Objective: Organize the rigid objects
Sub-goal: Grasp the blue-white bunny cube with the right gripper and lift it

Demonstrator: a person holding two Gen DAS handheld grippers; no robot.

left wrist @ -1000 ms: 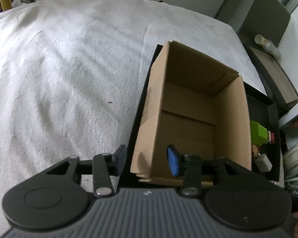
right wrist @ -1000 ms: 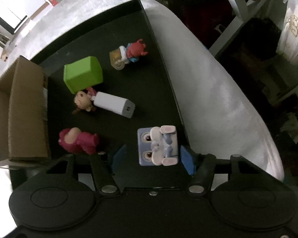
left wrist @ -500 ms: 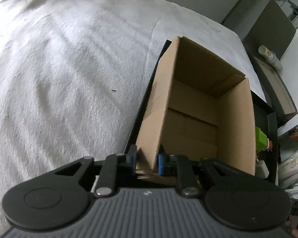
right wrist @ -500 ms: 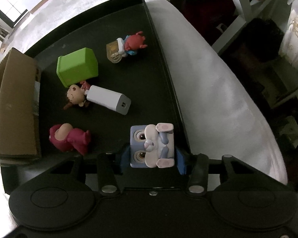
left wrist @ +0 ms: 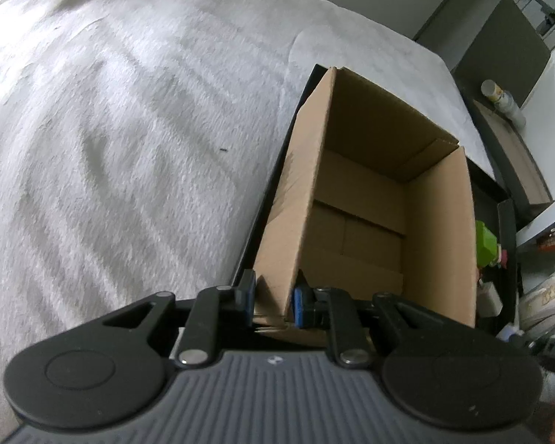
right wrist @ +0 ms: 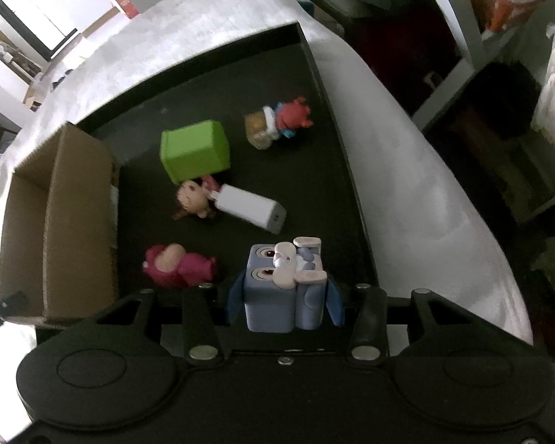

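Observation:
An open cardboard box [left wrist: 366, 199] stands at one end of a black tray [right wrist: 314, 170]. My left gripper [left wrist: 273, 303] is shut on the box's near wall, one pad outside and one inside. In the right wrist view my right gripper [right wrist: 285, 296] is shut on a blue block toy with a white rabbit figure [right wrist: 277, 285], held a little above the tray. On the tray lie a green cube [right wrist: 194, 151], a white charger block [right wrist: 253, 212] beside a small doll head [right wrist: 192, 199], a pink figure [right wrist: 177, 266] and a red-haired figure [right wrist: 281, 122]. The box [right wrist: 55, 222] stands at the tray's left.
The tray rests on a grey-white cloth surface [left wrist: 111, 129]. Shelving and clutter [right wrist: 499, 92] stand past the cloth's right edge. A dark cabinet [left wrist: 499, 48] and a flat tray with bottles [left wrist: 510, 140] lie beyond the box.
My left gripper closed onto the box's near wall. My right gripper closed on the blue rabbit block and lifted it slightly off the tray.

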